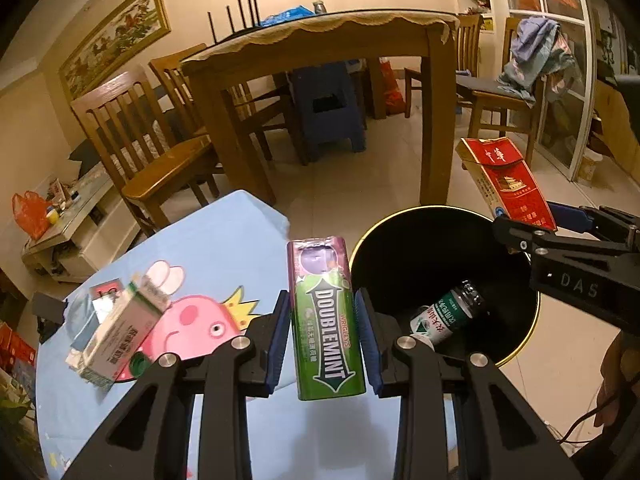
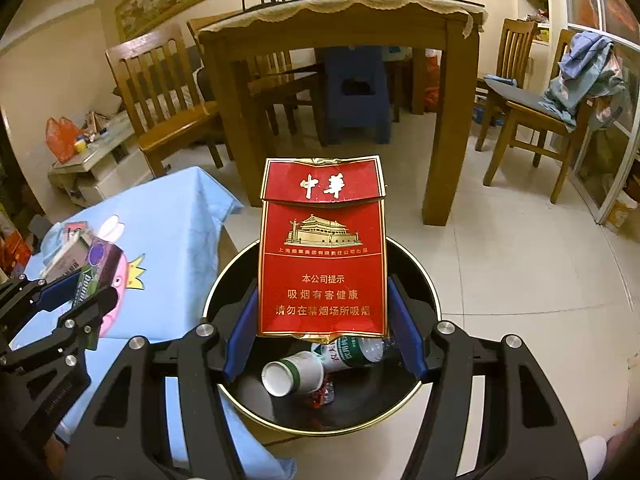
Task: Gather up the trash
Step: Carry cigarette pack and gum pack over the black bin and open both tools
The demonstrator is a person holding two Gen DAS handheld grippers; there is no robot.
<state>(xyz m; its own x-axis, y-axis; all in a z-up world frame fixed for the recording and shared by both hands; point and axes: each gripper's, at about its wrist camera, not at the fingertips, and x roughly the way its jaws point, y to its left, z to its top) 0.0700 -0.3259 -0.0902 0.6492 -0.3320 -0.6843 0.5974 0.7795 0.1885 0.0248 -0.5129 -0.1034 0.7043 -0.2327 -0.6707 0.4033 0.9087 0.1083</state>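
Left gripper (image 1: 323, 332) clamped on "DOUBLEMINT" pack (image 1: 326, 322), right gripper (image 2: 322, 320) on red "中华" carton (image 2: 322, 248).

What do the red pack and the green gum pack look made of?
Red pack: glossy printed cardboard, with creased lid and crumpled bottom edge. Green gum pack: probably shiny coated card or foil wrap, with torn top; uncertain.

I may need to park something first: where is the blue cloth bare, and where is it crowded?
The blue cloth is bare along its far edge and corner, beyond the pig print. The left side is crowded with a carton and small clutter. The bin already holds a cup and bottle.
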